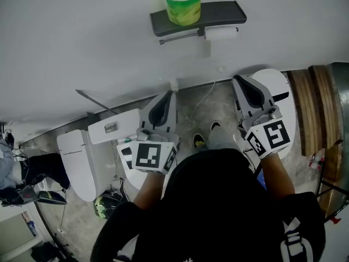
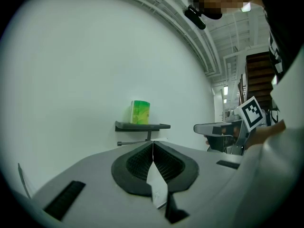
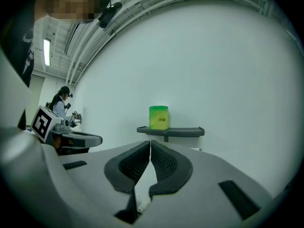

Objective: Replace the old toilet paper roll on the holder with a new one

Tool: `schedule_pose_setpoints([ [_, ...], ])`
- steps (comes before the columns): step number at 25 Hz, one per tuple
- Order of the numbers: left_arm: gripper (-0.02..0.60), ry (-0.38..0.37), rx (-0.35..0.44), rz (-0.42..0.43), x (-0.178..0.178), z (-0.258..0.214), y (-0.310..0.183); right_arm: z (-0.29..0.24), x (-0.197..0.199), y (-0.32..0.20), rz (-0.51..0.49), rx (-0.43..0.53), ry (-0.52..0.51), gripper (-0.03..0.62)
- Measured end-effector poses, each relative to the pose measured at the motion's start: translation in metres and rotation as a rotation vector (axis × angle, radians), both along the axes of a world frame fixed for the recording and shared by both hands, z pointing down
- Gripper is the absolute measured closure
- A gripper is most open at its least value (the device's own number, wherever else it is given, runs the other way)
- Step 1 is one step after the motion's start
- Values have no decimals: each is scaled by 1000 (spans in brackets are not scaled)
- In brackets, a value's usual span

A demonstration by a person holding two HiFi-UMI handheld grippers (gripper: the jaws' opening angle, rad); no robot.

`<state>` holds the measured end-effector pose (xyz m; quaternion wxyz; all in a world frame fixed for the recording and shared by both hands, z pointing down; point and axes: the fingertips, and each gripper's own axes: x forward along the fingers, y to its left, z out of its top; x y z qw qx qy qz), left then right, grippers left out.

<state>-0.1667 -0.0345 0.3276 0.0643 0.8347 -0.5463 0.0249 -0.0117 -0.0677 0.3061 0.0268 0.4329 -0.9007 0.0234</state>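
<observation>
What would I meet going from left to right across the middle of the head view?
white toilet → left gripper → right gripper → wooden planks

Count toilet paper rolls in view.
2. One green-wrapped roll stands on the shelf's left end; one white roll hangs under its right end. More could be hidden.

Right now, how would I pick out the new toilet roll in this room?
Look at the plain white wall, where a dark grey shelf is mounted. The new toilet paper roll stands upright on the shelf's left end. Its green wrapper sets it apart from the bare white roll hanging on the bar below.
</observation>
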Motion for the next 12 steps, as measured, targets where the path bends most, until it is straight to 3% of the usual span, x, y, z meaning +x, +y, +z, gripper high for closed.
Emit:
schedule_pose_setpoints([
  [12,558,-4,4,-34,1,0,-47,5,3,-56,-28,-2,-3,574],
])
